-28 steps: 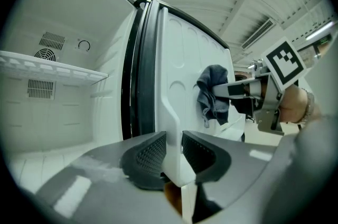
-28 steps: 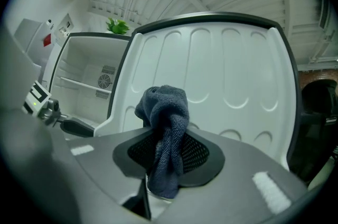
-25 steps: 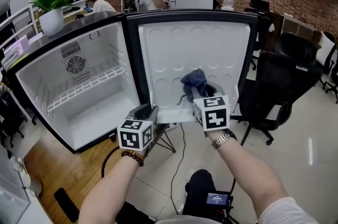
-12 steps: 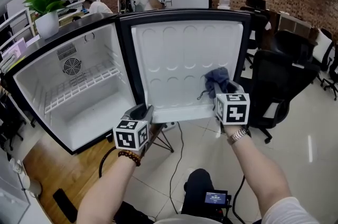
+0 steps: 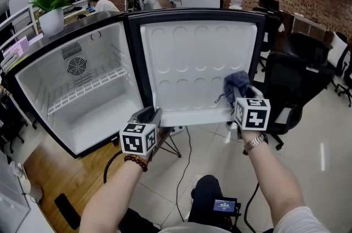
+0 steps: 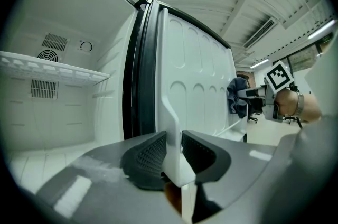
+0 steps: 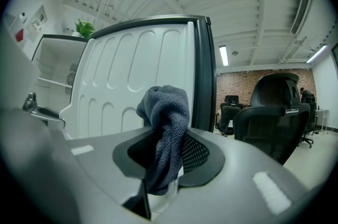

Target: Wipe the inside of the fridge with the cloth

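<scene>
The fridge (image 5: 33, 89) stands open, its cabinet off to the left of your left jaws and its door (image 5: 187, 56) swung wide, so the moulded inner panel faces both grippers. Along the bottom of that panel runs 1 white rail (image 5: 192, 115), just ahead of both pairs of jaws.

Your left gripper (image 6: 173, 157) has its 2 jaws clamped on the end lip of that rail, with the white plastic standing upright between the pads. It looks like a steadying hold on the door.

Your right gripper (image 7: 166, 151) has its jaws pinching the cloth (image 7: 166, 109). The grey towelling is bunched between the pads, rising above them in a loose knot, with a short tail hanging below. In the head view the knot sits at the panel's lower right, just above the rail and close to the dark door seal on the right of your jaws. I cannot tell whether it actually presses on the plastic.

Judging from this, you are on the door-wiping step, working the lower right part of the panel. The next move calls for pushing the knot firmly against the panel and sweeping it sideways or upward over the moulded hollows, while the left clamp stops the door from swinging away. Whether the cabinet has been wiped cannot be read here.
</scene>
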A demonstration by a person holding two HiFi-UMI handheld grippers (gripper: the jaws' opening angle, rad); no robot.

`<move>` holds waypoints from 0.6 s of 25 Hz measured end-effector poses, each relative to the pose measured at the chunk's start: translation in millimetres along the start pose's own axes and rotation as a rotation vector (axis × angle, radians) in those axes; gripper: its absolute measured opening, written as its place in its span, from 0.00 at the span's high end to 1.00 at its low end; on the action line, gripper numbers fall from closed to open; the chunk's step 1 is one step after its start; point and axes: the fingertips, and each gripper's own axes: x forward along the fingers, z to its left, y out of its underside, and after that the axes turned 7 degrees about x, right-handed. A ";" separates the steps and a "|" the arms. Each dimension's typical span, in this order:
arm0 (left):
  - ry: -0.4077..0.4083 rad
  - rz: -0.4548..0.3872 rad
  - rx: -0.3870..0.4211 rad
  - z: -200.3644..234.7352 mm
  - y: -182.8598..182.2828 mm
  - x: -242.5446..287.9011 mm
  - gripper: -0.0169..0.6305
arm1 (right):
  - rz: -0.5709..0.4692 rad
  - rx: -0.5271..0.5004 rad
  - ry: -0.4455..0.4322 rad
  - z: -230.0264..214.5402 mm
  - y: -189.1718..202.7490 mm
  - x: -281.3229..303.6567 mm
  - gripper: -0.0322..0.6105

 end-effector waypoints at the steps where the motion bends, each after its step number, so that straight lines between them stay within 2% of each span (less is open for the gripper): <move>1: 0.000 0.000 0.000 0.0 0.1 -0.2 0.82 | -0.002 0.001 -0.002 1.0 -0.3 -1.0 0.79; 6: 0.007 -0.007 -0.004 -0.7 -0.5 0.3 0.81 | -0.029 -0.019 -0.076 36.3 -4.9 -13.9 0.79; 12: 0.022 -0.012 -0.005 -1.6 0.6 -2.8 0.81 | -0.002 -0.079 -0.301 148.8 18.4 -20.7 0.79; 15: 0.034 -0.011 -0.002 -3.4 0.9 -4.7 0.81 | 0.021 -0.098 -0.385 199.7 32.4 -16.6 0.79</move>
